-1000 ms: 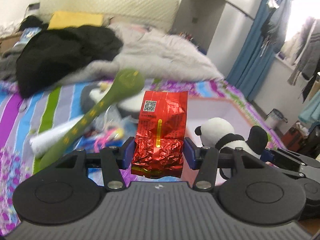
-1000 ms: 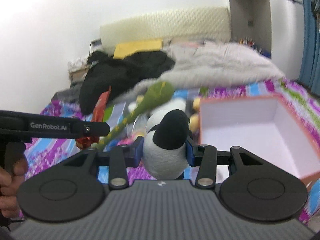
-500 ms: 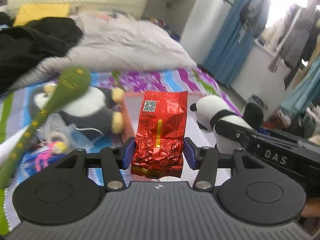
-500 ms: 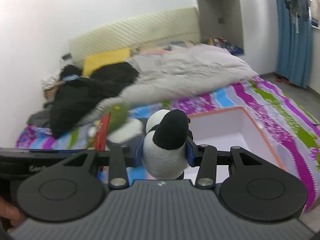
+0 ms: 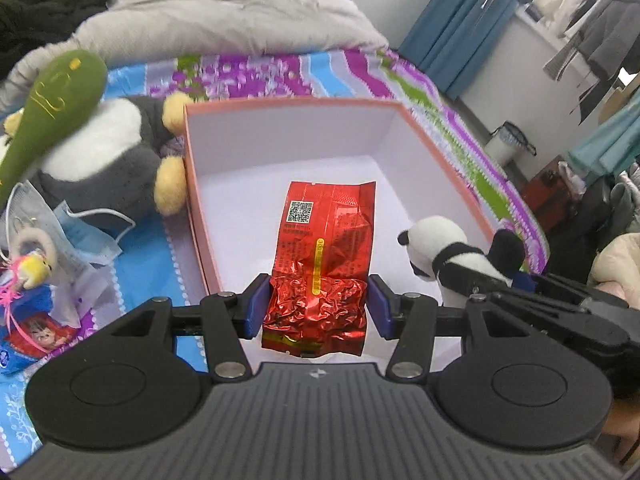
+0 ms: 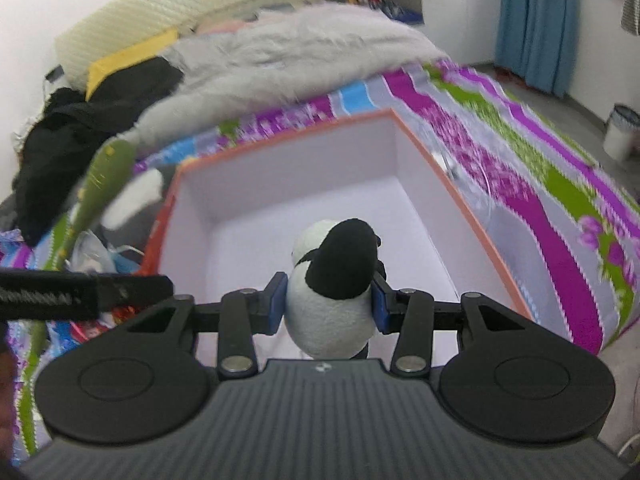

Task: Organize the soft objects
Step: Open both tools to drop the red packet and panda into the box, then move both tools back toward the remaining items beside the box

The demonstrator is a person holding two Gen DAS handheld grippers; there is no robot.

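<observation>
My left gripper (image 5: 318, 306) is shut on a crinkled red foil packet (image 5: 324, 264), held above the white inside of an orange-rimmed box (image 5: 288, 102). The small panda plush (image 5: 444, 254) shows at the right of the left wrist view, carried in the other gripper. In the right wrist view my right gripper (image 6: 328, 304) is shut on that panda plush (image 6: 334, 292), also above the open box (image 6: 460, 192). The box holds nothing else that I can see.
A large grey-and-white penguin plush (image 5: 108, 160), a green club-shaped plush (image 5: 52, 96), a blue face mask (image 5: 86, 232) and small trinkets (image 5: 30, 276) lie left of the box on the striped bedspread (image 5: 280, 76). Grey and black bedding (image 6: 280, 56) is piled behind. The bed's edge and a bin (image 6: 620, 134) are at right.
Both grippers have swung right and downward with their loads, from facing the toy pile to hanging over the open box. Neither grip has changed.
</observation>
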